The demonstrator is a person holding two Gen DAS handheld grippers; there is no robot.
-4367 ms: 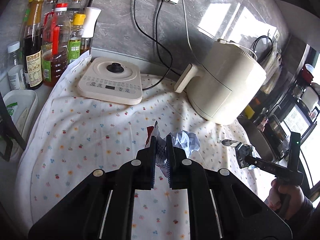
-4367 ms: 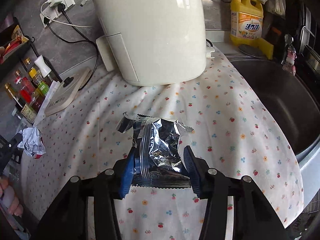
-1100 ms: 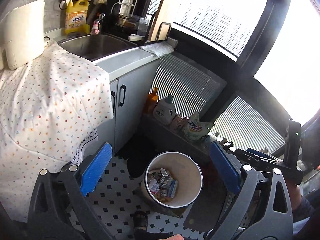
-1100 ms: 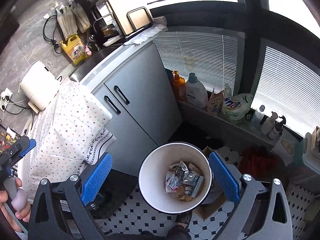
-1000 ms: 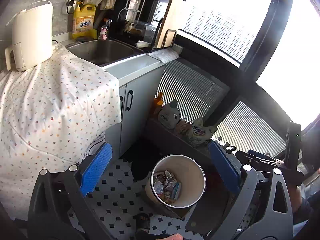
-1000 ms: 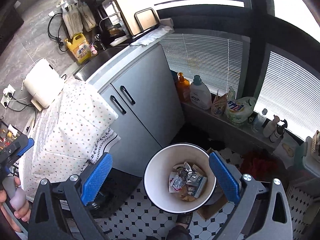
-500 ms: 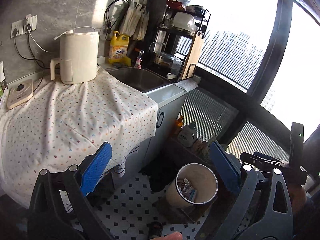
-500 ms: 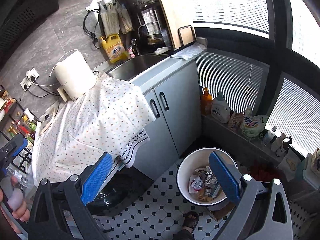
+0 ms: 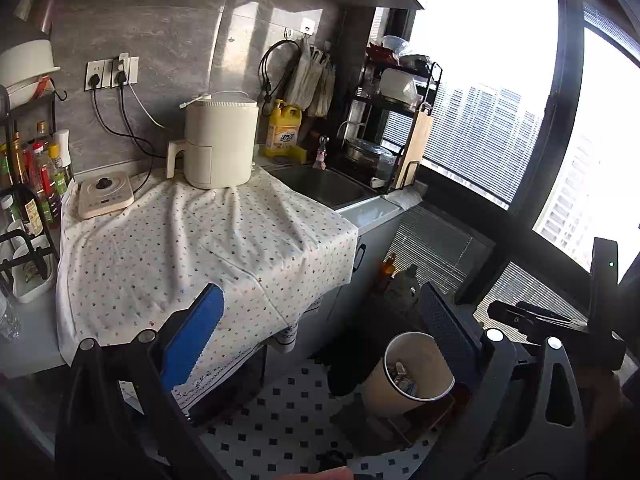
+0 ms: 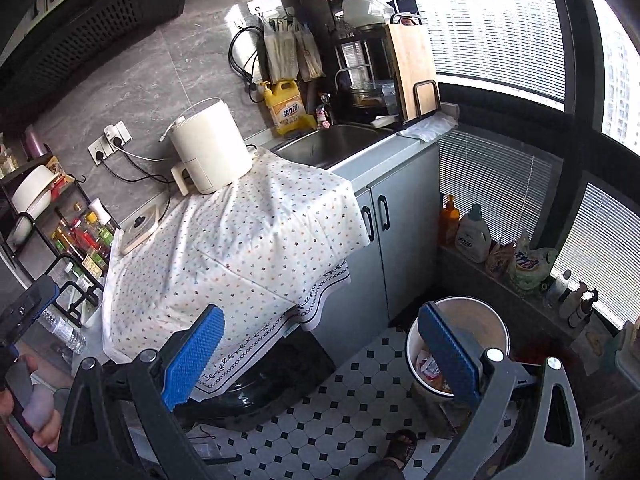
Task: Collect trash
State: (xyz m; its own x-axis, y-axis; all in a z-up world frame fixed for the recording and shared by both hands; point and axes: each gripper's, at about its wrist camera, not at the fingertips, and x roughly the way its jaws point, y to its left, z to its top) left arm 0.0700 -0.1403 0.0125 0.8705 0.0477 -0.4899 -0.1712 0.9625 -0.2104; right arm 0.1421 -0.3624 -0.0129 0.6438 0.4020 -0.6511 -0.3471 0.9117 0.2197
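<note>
Both claws are now standing far back from the bin (image 10: 496,320), which is showing much smaller than a second ago, when they were hanging right over its mouth. Left claw (image 9: 320,340) is spread wide with nothing between its blue pads (image 9: 196,332); right claw (image 10: 320,352) is likewise gaping and empty. Crumpled trash (image 9: 402,376) is lying inside the white bin, which is standing on the black-and-white tiled floor (image 10: 344,412) just beside the grey cabinet doors (image 10: 396,232).

Little writing is reading clearly: the yellow detergent jug (image 9: 283,128) by the sink (image 10: 332,140) is carrying a blue label with white characters too small to make out, and the white laundry bottle (image 10: 474,236) and green-white pouch (image 10: 528,264) on the low ledge under the blinds are bearing blue print that is equally unreadable.

A floral cloth (image 9: 192,248) is covering the worktop and draping over its front edge. On it a cream air fryer (image 9: 218,144) is sitting near the grey tiled wall, with a flat cream appliance (image 9: 105,196) to its left. Sauce bottles (image 9: 36,176) are crowding a black rack at the far left. A wooden board (image 10: 414,68) is leaning upright in the dish rack beyond the sink. Bright windows are filling the right side. A sandalled foot (image 10: 400,446) is showing at the bottom edge.
</note>
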